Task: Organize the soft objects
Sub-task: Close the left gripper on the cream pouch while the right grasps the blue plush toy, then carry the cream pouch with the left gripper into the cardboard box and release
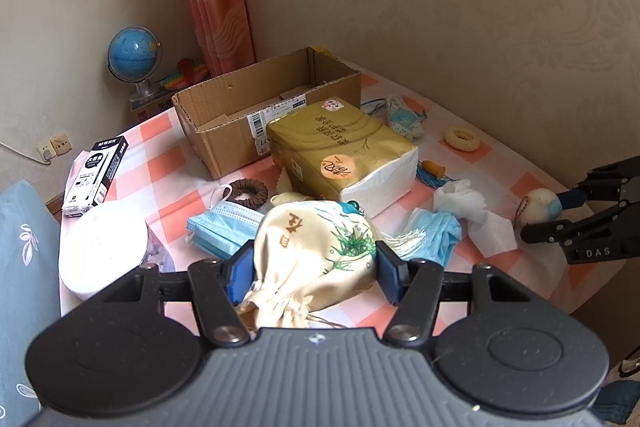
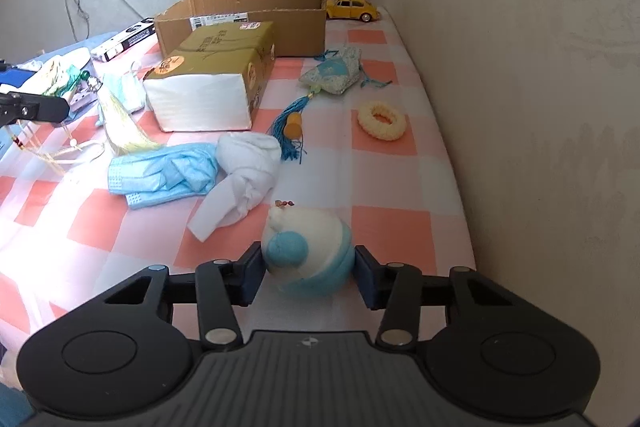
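Note:
My left gripper [image 1: 314, 273] is shut on a cream drawstring pouch [image 1: 316, 251] printed with green grass, held above the checked cloth. My right gripper [image 2: 308, 273] is shut on a white and blue plush ball [image 2: 308, 255] near the table's right front; in the left wrist view that ball [image 1: 540, 207] sits between the right gripper's fingers at the far right. An open cardboard box [image 1: 256, 115] stands at the back, also seen in the right wrist view [image 2: 240, 23]. Blue face masks [image 2: 164, 175], a white cloth [image 2: 244, 179], a patterned sachet [image 2: 332, 75] and a yellow scrunchie [image 2: 380, 121] lie loose.
A gold tissue pack [image 1: 340, 151] lies in front of the box. A brown scrunchie [image 1: 248, 191], a black and white carton [image 1: 96, 175], a white round lid [image 1: 104, 251] and a globe [image 1: 134, 57] are at the left. A yellow toy car [image 2: 352, 9] is at the back wall.

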The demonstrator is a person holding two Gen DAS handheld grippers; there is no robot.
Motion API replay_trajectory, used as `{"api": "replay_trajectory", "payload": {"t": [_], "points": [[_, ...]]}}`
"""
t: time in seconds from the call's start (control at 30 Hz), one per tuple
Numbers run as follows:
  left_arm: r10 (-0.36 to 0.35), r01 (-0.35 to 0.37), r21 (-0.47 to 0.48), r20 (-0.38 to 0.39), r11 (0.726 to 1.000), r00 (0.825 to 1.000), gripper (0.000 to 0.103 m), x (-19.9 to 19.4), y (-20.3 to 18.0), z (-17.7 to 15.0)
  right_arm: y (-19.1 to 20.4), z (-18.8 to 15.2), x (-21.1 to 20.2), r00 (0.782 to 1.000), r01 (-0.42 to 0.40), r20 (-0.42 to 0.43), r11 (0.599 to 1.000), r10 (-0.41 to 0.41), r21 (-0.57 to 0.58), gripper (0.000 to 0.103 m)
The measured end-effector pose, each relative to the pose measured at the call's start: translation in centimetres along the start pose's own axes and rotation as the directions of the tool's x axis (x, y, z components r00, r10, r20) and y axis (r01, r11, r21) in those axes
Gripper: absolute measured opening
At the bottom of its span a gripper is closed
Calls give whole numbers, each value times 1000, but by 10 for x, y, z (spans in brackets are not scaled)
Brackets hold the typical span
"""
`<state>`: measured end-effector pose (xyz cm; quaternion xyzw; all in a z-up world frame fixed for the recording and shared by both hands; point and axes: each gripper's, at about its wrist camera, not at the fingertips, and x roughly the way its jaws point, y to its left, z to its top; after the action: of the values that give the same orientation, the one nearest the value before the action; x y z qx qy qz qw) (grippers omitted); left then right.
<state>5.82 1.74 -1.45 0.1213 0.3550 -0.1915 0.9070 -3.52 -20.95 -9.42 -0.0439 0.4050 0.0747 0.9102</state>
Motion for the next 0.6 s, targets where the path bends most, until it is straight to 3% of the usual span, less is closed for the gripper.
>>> {"api": "replay_trajectory", "payload": {"t": [0.3, 0.6], "points": [[-64, 64, -3, 32, 998, 997, 60, -8, 12, 26, 3, 22, -12, 997, -29, 69, 999, 30, -18, 51], [-46, 34, 98, 124, 995, 991, 59, -1, 37, 107, 4, 47, -15, 991, -56, 123, 998, 60, -37, 51]]}}
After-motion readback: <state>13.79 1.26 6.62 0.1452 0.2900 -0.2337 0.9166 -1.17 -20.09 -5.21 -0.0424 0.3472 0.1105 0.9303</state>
